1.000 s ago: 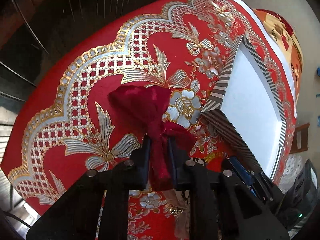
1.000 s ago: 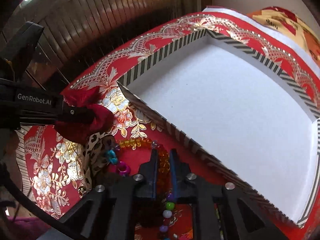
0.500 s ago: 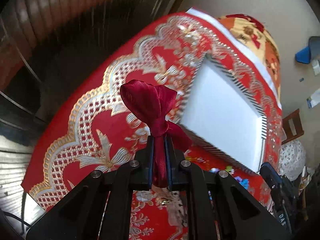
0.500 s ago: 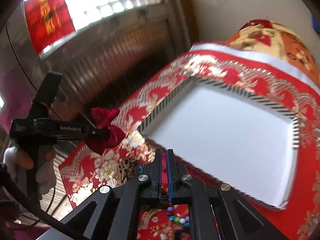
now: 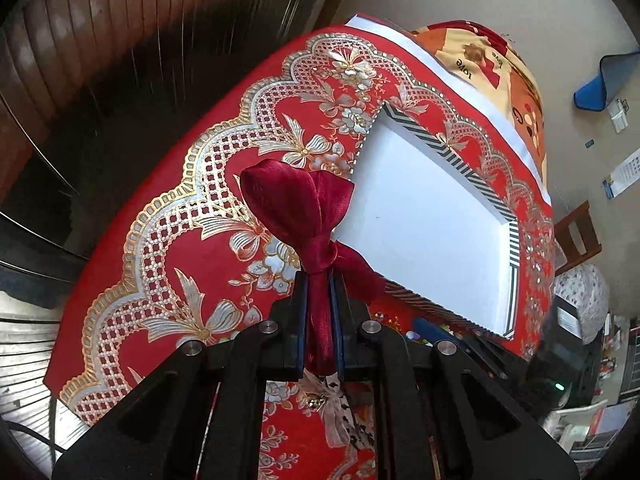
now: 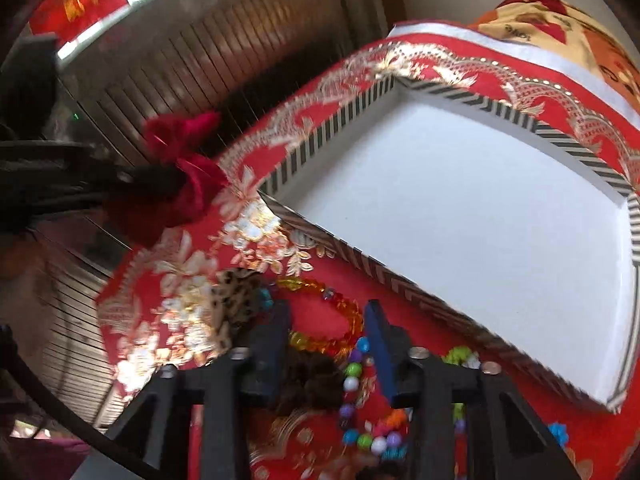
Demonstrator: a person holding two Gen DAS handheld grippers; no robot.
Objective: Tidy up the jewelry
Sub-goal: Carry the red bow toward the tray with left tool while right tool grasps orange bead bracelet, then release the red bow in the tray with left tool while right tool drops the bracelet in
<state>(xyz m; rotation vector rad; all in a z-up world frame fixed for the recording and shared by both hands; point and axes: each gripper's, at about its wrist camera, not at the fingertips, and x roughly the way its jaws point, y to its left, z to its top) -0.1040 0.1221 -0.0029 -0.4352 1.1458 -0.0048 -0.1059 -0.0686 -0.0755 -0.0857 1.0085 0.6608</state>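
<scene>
Left gripper (image 5: 320, 304): jaws nearly closed, pinching the knot of a dark red satin bow (image 5: 298, 204), held up clear of the table. Right gripper (image 6: 326, 320): jaws opening, pads pressing on nothing; between them, lying on the cloth below, an amber bead bracelet (image 6: 332, 320) and a string of multicoloured beads (image 6: 352, 372). A leopard-print piece (image 6: 232, 304) lies just left of them. Table under a red cloth with gold floral border (image 5: 168, 216). White tray with striped rim (image 6: 480, 216) sits on it, near the beads. Slatted wooden wall behind.
</scene>
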